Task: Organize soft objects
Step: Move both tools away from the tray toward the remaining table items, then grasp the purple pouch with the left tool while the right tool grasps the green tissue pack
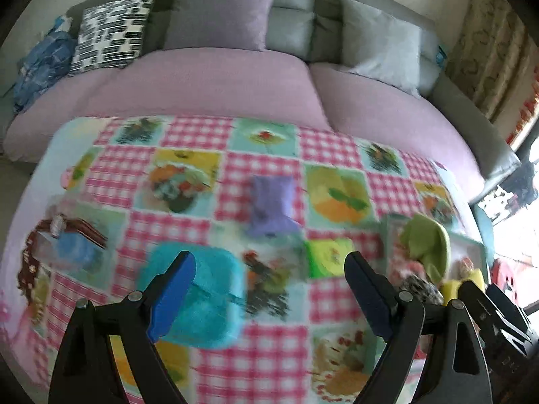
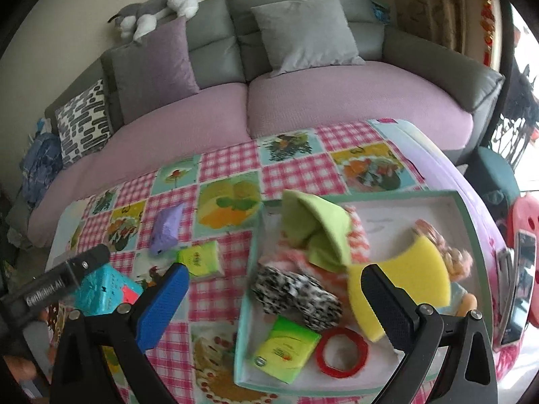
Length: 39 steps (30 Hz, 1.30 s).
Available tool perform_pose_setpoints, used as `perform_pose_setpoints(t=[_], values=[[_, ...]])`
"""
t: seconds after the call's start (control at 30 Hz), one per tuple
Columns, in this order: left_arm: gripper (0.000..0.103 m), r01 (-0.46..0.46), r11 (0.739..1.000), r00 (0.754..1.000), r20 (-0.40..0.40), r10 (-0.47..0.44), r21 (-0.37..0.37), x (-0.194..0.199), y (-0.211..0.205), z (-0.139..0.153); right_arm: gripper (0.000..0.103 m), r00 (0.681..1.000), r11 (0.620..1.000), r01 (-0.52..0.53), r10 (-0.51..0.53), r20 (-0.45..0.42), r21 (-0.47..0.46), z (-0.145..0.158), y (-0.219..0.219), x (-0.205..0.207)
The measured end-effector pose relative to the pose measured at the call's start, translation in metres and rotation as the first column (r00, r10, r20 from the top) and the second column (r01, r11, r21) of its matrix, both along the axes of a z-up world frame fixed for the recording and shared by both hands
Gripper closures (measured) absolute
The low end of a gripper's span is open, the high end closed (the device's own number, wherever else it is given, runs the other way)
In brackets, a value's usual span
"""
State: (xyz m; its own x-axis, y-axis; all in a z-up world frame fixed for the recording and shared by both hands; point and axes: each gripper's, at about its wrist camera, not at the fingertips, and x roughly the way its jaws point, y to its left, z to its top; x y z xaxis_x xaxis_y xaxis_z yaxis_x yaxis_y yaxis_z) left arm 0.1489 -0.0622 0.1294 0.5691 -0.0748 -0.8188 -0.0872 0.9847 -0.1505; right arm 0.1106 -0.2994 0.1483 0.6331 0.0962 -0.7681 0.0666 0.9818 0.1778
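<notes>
On the patchwork tablecloth lie a fluffy turquoise cloth, a purple soft pouch and a green tissue pack. My left gripper is open and empty above the table, its left finger over the turquoise cloth. My right gripper is open and empty over the shallow box, which holds a green cloth, a yellow sponge, a black-and-white fuzzy piece, a green tissue pack, a red ring and a doll.
A sofa with pink seat cushions stands behind the table, with purple, grey and patterned pillows. A plush husky lies on its back. A tissue box sits at the table's left. A turquoise box lies near the left gripper.
</notes>
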Motion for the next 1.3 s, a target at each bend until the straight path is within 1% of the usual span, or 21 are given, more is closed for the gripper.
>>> perform_pose_setpoints(t=[0.13, 0.2, 0.27, 0.37, 0.47, 0.57, 0.67, 0.83, 0.93, 1.07, 1.17, 1.3], values=[[0.013, -0.06, 0.998, 0.998, -0.015, 0.06, -0.008, 0.01, 0.036, -0.003, 0.0, 0.999, 0.999, -0.032, 0.032, -0.009, 0.011, 0.003, 0.02, 0.018], [0.013, -0.096, 0.995, 0.995, -0.038, 0.095, -0.02, 0.018, 0.055, -0.008, 0.0, 0.998, 0.999, -0.053, 0.053, -0.02, 0.012, 0.0, 0.032, 0.028], [0.013, -0.108, 0.994, 0.993, -0.055, 0.106, -0.023, 0.026, 0.066, -0.009, 0.0, 0.996, 0.997, -0.077, 0.078, -0.039, 0.005, -0.005, 0.046, 0.038], [0.013, -0.082, 0.997, 0.994, -0.075, 0.081, -0.01, 0.039, 0.077, -0.009, 0.0, 0.992, 0.994, -0.107, 0.105, -0.076, -0.023, -0.019, 0.065, 0.051], [0.013, -0.038, 0.999, 0.994, -0.099, 0.037, -0.004, 0.052, 0.084, -0.012, 0.0, 0.985, 0.992, -0.125, 0.122, -0.12, -0.015, -0.035, 0.077, 0.061], [0.013, 0.005, 1.0, 0.991, -0.135, -0.001, 0.027, 0.064, 0.086, -0.017, 0.0, 0.974, 0.989, -0.148, 0.142, -0.176, -0.018, -0.056, 0.089, 0.072], [0.013, 0.041, 0.999, 0.985, -0.171, -0.038, 0.014, 0.073, 0.088, -0.026, 0.0, 0.964, 0.987, -0.158, 0.146, -0.222, -0.037, -0.075, 0.096, 0.08], [0.013, 0.093, 0.995, 0.961, -0.259, -0.096, -0.023, 0.093, 0.089, -0.048, 0.0, 0.952, 0.983, -0.174, 0.156, -0.264, -0.049, -0.094, 0.102, 0.09], [0.013, 0.138, 0.989, 0.94, -0.31, -0.145, -0.044, 0.107, 0.087, -0.06, 0.0, 0.946, 0.98, -0.19, 0.167, -0.278, -0.058, -0.101, 0.105, 0.094], [0.013, 0.184, 0.982, 0.917, -0.355, -0.184, -0.033, 0.119, 0.082, -0.071, 0.0, 0.942, 0.979, -0.193, 0.166, -0.291, -0.068, -0.111, 0.104, 0.098], [0.013, 0.182, 0.982, 0.903, -0.389, -0.183, -0.04, 0.127, 0.08, -0.077, 0.0, 0.943, 0.976, -0.202, 0.17, -0.286, -0.084, -0.112, 0.106, 0.099], [0.013, 0.156, 0.982, 0.892, -0.412, -0.186, -0.104, 0.135, 0.08, -0.082, 0.001, 0.94, 0.971, -0.221, 0.189, -0.284, -0.085, -0.114, 0.109, 0.1]])
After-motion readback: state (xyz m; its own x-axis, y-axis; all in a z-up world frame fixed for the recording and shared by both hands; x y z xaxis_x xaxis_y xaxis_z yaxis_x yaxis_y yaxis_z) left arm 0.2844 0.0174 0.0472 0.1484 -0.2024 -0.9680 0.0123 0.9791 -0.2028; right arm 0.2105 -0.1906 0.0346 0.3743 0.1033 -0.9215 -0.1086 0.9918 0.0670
